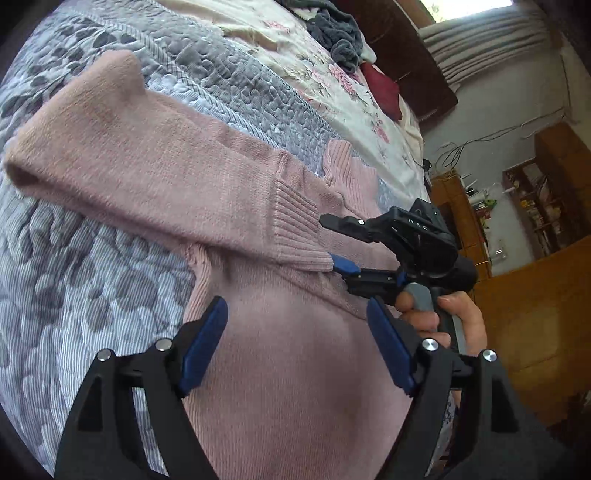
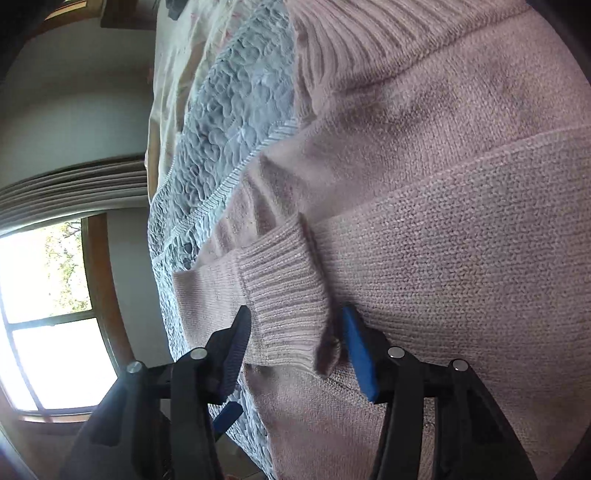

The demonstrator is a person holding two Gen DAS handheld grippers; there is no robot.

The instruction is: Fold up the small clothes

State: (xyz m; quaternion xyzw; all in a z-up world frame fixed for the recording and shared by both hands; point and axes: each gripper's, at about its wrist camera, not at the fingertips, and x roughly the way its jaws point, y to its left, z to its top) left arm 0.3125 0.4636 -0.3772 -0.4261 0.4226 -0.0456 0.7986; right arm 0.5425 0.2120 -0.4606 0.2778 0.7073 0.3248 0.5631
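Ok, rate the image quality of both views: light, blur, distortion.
Left wrist view: even daylight, sharp pink sweater, heavy fisheye bending the quilt. Right wrist view: window blown out white, sleeve cuff crisp, left finger soft and shadowed, edges vignetted black.

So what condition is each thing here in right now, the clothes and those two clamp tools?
Pink knitted sweater: lying flat on the quilt, one sleeve folded across its body.
Ribbed sleeve cuff: sitting between the right gripper's pads.
Right gripper: open around the cuff.
Left gripper: open, holding nothing, over the sweater.
Grey-blue quilted bedspread: spread out under the sweater.
Dark grey cloth: crumpled, unfolded.
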